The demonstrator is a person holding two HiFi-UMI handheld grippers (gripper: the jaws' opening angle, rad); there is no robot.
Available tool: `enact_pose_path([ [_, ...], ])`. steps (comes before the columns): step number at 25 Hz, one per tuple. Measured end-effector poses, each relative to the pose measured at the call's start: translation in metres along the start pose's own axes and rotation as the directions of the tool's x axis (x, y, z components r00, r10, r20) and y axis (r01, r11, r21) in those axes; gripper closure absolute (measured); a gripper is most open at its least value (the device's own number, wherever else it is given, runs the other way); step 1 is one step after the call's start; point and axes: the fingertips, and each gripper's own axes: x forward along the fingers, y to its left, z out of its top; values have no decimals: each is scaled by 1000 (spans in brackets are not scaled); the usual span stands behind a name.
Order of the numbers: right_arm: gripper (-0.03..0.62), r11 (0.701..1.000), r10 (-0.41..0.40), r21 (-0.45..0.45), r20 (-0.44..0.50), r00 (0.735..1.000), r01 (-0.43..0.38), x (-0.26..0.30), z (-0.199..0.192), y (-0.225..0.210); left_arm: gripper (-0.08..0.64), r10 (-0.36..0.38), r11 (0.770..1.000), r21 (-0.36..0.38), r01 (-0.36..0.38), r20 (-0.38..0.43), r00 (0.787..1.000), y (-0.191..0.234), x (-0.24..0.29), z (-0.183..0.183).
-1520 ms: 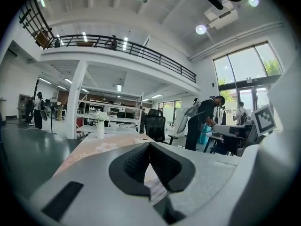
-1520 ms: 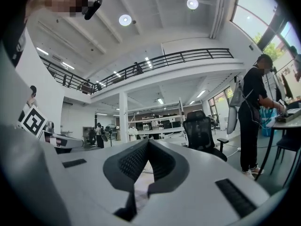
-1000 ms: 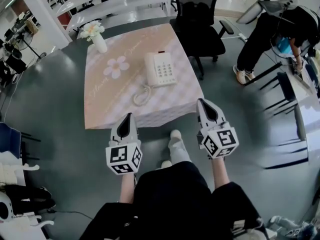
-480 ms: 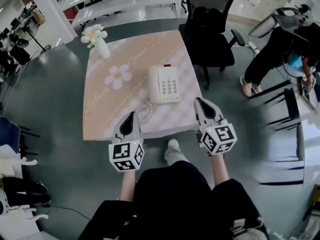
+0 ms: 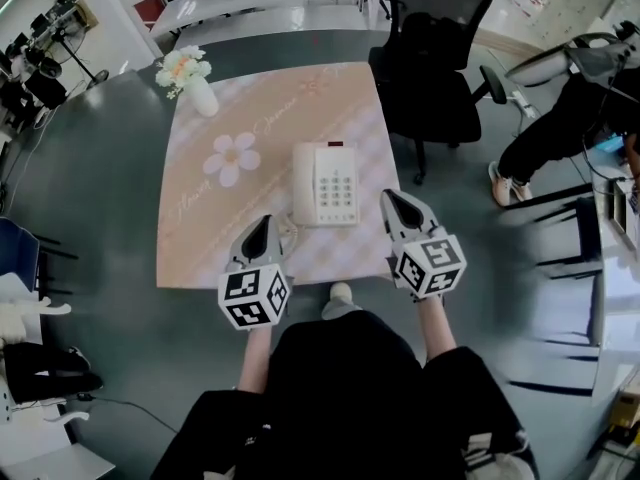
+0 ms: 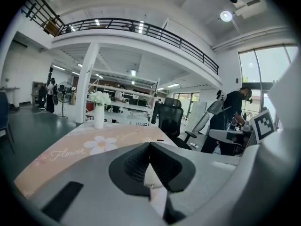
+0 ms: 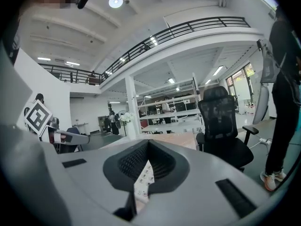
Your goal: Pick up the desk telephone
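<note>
Head view: desk telephone (image 5: 326, 184) btwn L hand-held gripper (image 5: 263, 225) & R hand-held gripper (image 5: 389, 198), jaws together.

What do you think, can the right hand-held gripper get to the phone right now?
Probably yes. The right hand-held gripper sits just beside the desk telephone, with only bare tablecloth between them. Its jaws are shut, so they would have to open first.

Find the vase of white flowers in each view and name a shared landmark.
Head view: vase of flowers, upper left, on the table's far corner.
Left gripper view: left of centre, on the table.
Right gripper view: small, left of centre.
Shared landmark: black office chair.
</note>
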Motion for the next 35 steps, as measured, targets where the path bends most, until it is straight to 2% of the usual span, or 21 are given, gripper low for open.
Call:
enact_pose_path([
  [6,600,999,34,41,-49,998,-32,29,-18,-22,560,18,999,-36,-20,-44,999,3,34,-13],
  [13,600,993,90,83,-103,991,-82,50,-37,-27,560,39,997,-60,-46,-116,992,7,58,-30],
  [17,600,986,132,118,-150,980,-115,63,-50,-27,560,25,999,-43,-33,-170,985,10,75,-35],
  [21,600,973,149,203,-196,969,-108,77,-64,-33,560,-6,998,-61,-8,-220,975,11,93,-42],
  [25,600,969,147,228,-249,957,-90,93,-76,-39,560,-41,997,-72,23,-271,962,15,110,-49],
  [28,600,960,134,275,-250,959,-62,105,-82,-48,558,-68,994,-102,40,-293,954,19,125,-53],
  [31,598,945,126,325,-234,964,-44,117,-85,-52,512,-90,988,-144,50,-289,953,22,137,-54],
  [35,531,917,117,399,-249,961,-8,124,-96,-56,437,-122,980,-188,71,-276,953,22,149,-54],
])
